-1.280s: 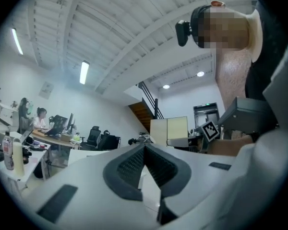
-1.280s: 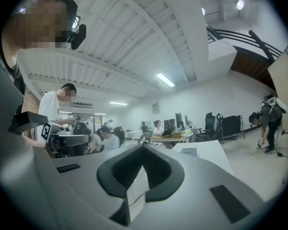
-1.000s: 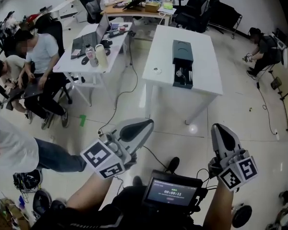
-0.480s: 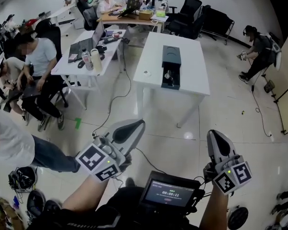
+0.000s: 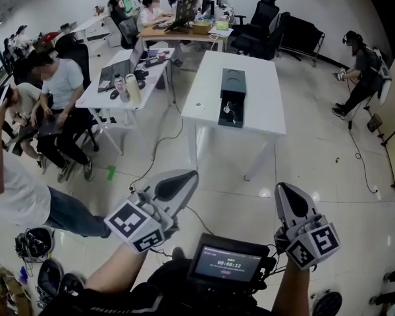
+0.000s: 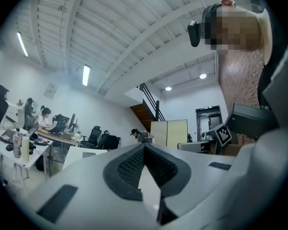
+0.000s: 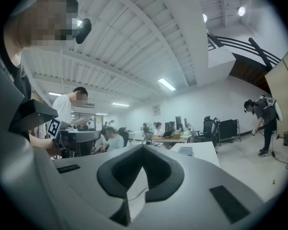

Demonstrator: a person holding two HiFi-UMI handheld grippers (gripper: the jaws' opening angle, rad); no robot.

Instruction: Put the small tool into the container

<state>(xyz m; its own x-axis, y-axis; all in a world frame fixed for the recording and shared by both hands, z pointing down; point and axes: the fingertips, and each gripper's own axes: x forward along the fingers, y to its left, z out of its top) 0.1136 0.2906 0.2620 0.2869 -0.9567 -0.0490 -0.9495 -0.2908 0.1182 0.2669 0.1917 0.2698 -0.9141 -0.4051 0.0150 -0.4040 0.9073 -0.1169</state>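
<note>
Closest in, at the person's chest, sits a small dark screen (image 5: 226, 264) with lit digits, and a gripper is held out on either side of it. Just left of the screen, the left gripper (image 5: 186, 179) points up and to the right, its marker cube toward the camera. Its own view shows the two dark pads pressed together at the tips with nothing between them. On the other side, the right gripper (image 5: 284, 188) points forward, and its view likewise shows the jaws closed and empty. Both hang over bare, glossy floor.

Beyond them, a thin cable (image 5: 163, 147) trails across the floor, with a small green scrap (image 5: 112, 172) lying to its left. At the left edge a person in a white shirt (image 5: 12, 193) stands near.

Farther on, well apart from both grippers, stands a white table (image 5: 263, 114). On it rests the dark container (image 5: 232, 84), long and narrow, its nearer end open. Something pale glints in that open end; it is too small to tell whether it is the small tool.

Left of the table, people sit at a desk (image 5: 95, 97) with a laptop and bottles. At the far right, another person (image 5: 359, 64) bends forward, and black office chairs (image 5: 260, 25) line the back wall.
</note>
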